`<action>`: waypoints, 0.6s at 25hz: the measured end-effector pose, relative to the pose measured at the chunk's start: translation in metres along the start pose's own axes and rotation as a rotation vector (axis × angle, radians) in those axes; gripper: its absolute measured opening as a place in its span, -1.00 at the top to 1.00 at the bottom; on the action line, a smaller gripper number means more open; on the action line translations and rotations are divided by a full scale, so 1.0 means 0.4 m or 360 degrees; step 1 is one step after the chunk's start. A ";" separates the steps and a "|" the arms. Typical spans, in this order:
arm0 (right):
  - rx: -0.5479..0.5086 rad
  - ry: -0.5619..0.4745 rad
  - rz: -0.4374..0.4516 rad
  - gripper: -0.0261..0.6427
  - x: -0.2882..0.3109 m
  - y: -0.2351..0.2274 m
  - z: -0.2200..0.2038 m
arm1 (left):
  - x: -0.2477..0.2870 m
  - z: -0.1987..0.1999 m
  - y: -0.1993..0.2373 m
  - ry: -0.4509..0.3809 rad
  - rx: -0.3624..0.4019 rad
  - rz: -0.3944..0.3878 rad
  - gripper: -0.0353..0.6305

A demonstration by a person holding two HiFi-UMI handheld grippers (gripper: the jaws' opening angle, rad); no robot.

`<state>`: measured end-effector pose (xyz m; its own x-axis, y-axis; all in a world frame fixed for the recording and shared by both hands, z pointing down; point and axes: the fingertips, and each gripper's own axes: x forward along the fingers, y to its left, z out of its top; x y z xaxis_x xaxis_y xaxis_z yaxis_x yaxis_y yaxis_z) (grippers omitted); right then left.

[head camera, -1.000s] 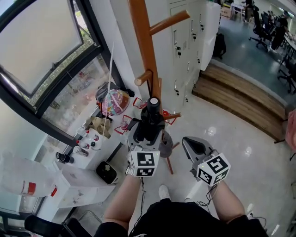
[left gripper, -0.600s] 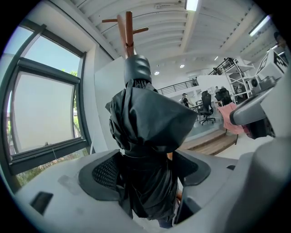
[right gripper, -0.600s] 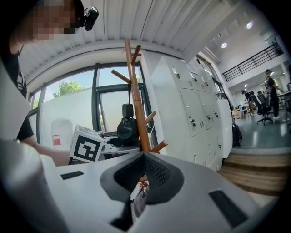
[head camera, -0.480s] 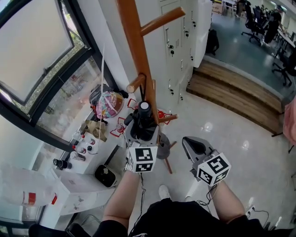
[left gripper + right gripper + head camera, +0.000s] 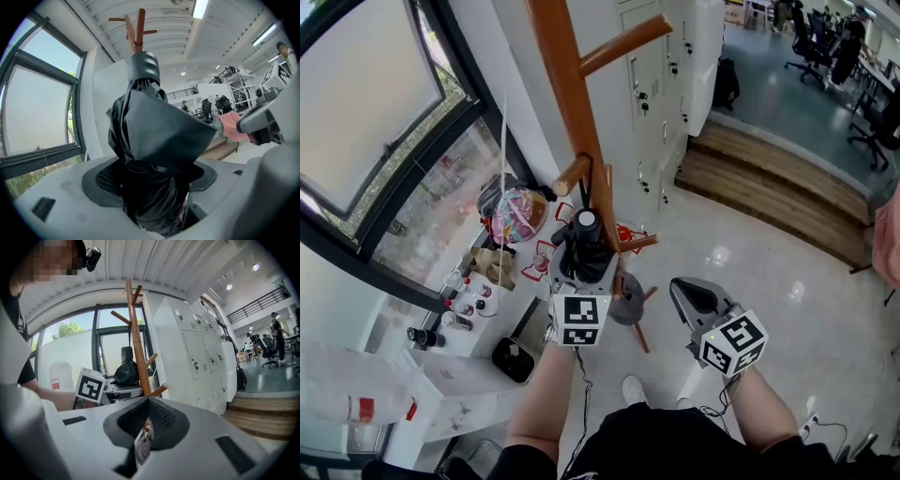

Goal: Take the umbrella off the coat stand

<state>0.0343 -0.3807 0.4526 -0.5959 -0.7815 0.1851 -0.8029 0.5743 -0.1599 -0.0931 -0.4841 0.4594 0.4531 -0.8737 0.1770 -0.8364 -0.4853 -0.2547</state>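
Left gripper view showed my left gripper (image 5: pixel 154 183) clamping the black umbrella (image 5: pixel 152 126) by the coat stand (image 5: pixel 572 103); my right gripper (image 5: pixel 146 420) was closed, empty.

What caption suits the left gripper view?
Left gripper clamps a folded black fabric umbrella, with the brown wooden coat stand rising behind.

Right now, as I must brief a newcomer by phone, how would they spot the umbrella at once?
Find the tall orange-brown wooden coat stand by the window. Low against its pole, the left gripper is shut on the umbrella: a folded black bundle of crumpled fabric with a rounded black cap, while the pegs around it are bare wood.
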 end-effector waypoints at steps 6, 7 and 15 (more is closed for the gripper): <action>0.0018 0.0013 -0.0012 0.76 0.001 -0.007 -0.011 | 0.006 -0.005 0.007 0.0037 -0.0025 -0.0017 -0.09; 0.0022 0.0015 -0.0011 0.77 0.002 -0.007 -0.011 | 0.006 -0.004 0.007 0.0046 -0.0028 -0.0021 -0.09; 0.0029 0.0020 -0.0007 0.77 0.003 -0.007 -0.015 | -0.010 0.013 0.000 0.0031 -0.0057 -0.0056 0.00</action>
<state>0.0357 -0.3815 0.4592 -0.5928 -0.7806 0.1981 -0.8049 0.5664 -0.1769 -0.0933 -0.4807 0.4538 0.4767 -0.8552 0.2036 -0.8307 -0.5140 -0.2140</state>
